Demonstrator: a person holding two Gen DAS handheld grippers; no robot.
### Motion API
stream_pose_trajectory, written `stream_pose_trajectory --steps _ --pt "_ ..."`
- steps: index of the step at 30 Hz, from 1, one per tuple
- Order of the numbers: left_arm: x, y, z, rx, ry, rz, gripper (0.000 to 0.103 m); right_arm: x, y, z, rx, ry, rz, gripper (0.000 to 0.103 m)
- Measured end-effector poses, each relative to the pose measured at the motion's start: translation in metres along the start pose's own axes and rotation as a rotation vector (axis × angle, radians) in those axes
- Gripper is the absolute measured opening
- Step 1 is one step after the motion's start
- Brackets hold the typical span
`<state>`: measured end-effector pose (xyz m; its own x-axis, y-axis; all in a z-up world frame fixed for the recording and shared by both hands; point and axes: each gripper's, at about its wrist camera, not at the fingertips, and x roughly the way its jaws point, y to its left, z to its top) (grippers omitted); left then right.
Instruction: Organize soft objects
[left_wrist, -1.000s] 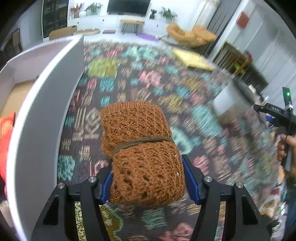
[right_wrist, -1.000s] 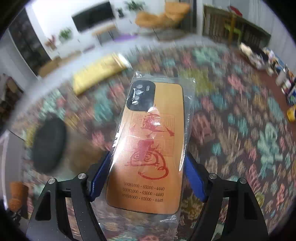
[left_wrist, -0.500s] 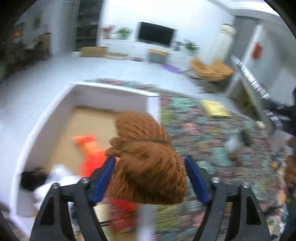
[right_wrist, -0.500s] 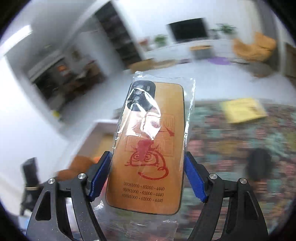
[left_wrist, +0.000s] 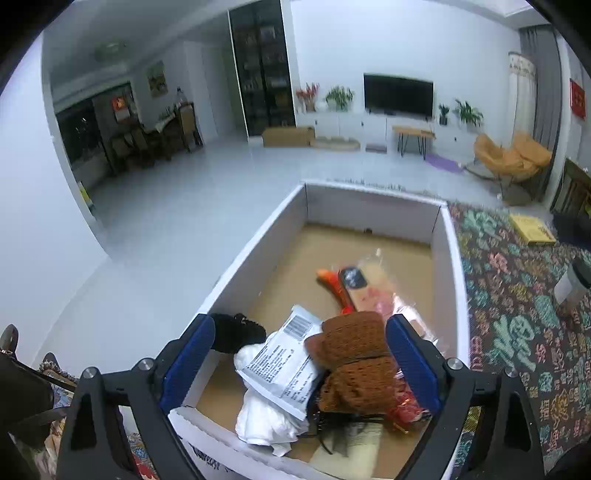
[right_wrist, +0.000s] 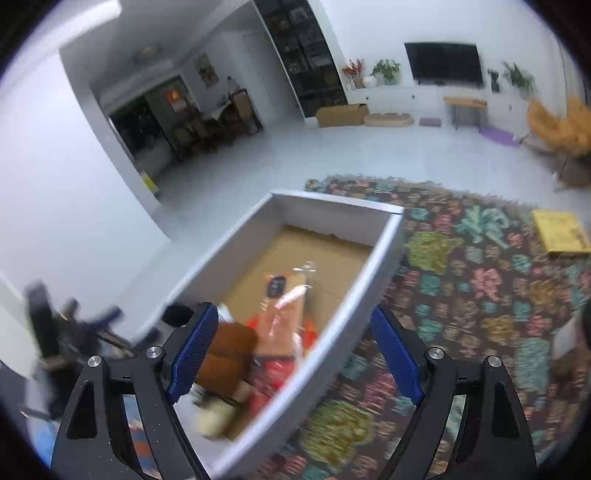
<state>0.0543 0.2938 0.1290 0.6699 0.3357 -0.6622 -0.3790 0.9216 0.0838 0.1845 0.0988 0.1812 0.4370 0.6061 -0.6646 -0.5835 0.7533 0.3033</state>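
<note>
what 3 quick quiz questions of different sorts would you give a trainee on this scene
1. True or false: the left gripper is clamped on the brown knit roll.
2. Multiple choice: where does the bagged phone case lie? A) on the rug B) in the white box C) in the right gripper
3. Fill in: outside the box, a flat ____ item lies on the rug.

Key:
1. False. Both blue pads stand wide apart and the roll sits in the box on the other items.
2. B. The right gripper is open and holds nothing.
3. Yellow.
</note>
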Motion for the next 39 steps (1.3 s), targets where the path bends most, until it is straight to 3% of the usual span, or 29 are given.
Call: stream_pose_trajectory --steps 2,5,8,10,17,25,31,36,39 --pt "-0.012 0.0 -0.001 -0.016 -0.029 0.026 0.102 -0.002 0.004 -0.011 -0.051 0.007 -0.048 0.087" --pt "-0.03 -0.005 0.001 -0.055 -0.054 0.058 0.103 -0.006 0.018 -0.023 -0.14 0.007 -0.138 0.087" --pt "-0.037 0.002 0.0 -0.107 -0.028 -0.02 0.103 -0.011 0.034 -0.033 -0.192 -0.001 -0.206 0.087" --pt "-0.038 0.003 -0.004 -0.124 -0.006 -0.044 0.103 -0.014 0.042 -0.038 -0.208 -0.01 -0.228 0.087" --pt "-0.042 0.011 -0.014 -0.076 -0.061 0.113 0.103 -0.022 0.074 -0.049 -0.288 -0.054 -0.277 0.087" --pt "-0.057 0.039 -0.021 -0.159 -0.152 0.077 0.103 -0.024 0.097 -0.055 -0.355 -0.075 -0.335 0.087" --pt "-0.056 0.04 -0.026 -0.149 -0.082 0.088 0.103 -0.021 0.101 -0.054 -0.306 -0.035 -0.327 0.087" --pt "-0.046 0.042 -0.032 -0.132 0.052 0.066 0.103 -0.015 0.101 -0.054 -0.216 0.038 -0.295 0.087" --pt "-0.043 0.044 -0.034 -0.126 0.086 0.059 0.103 -0.013 0.103 -0.054 -0.19 0.054 -0.276 0.087"
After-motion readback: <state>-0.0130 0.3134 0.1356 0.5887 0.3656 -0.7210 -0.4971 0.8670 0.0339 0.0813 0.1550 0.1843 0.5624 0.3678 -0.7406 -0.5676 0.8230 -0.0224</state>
